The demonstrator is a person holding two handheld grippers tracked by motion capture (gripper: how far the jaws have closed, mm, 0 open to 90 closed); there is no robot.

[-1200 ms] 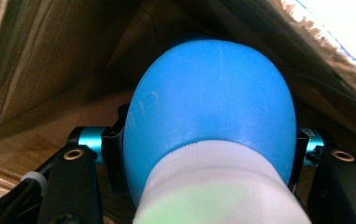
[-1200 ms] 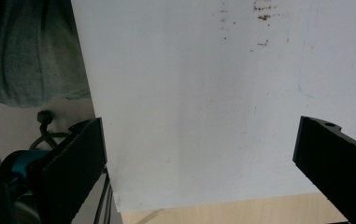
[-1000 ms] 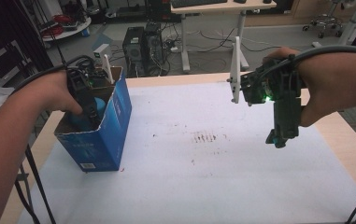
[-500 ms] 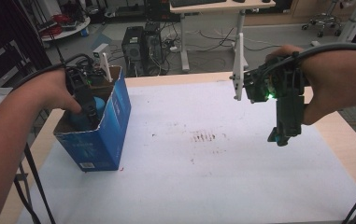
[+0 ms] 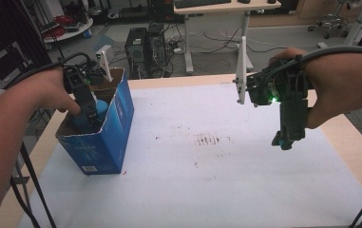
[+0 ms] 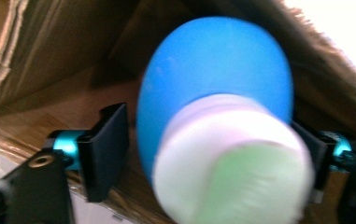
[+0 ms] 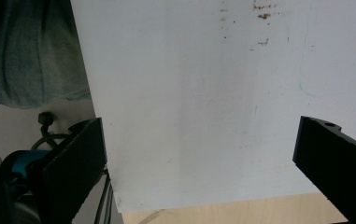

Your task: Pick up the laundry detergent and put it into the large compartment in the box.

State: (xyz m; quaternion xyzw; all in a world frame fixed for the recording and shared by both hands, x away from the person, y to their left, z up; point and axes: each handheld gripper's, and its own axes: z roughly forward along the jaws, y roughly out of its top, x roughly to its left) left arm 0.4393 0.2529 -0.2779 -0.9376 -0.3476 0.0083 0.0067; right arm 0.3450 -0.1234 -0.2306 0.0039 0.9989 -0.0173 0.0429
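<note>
White sheet (image 5: pixel 178 180) covering the wooden table; in the open blue cardboard box (image 5: pixel 117 128) the left gripper (image 5: pixel 90 118) is opening around the blue white-capped bottle (image 6: pixel 213 93), which risks toppling against a jaw; right gripper (image 5: pixel 285 140) is hovering open, empty

Pale wooden table (image 5: pixel 347 142) covered by white stained sheet (image 5: pixel 207 180). Grey floor (image 5: pixel 207 52) seen beyond, strewn with black cables (image 5: pixel 216 40). Black computer tower (image 5: pixel 143 50) set beside white-legged desk (image 5: pixel 188 38). Wheeled office chair base (image 5: pixel 333 21) placed far right.
</note>
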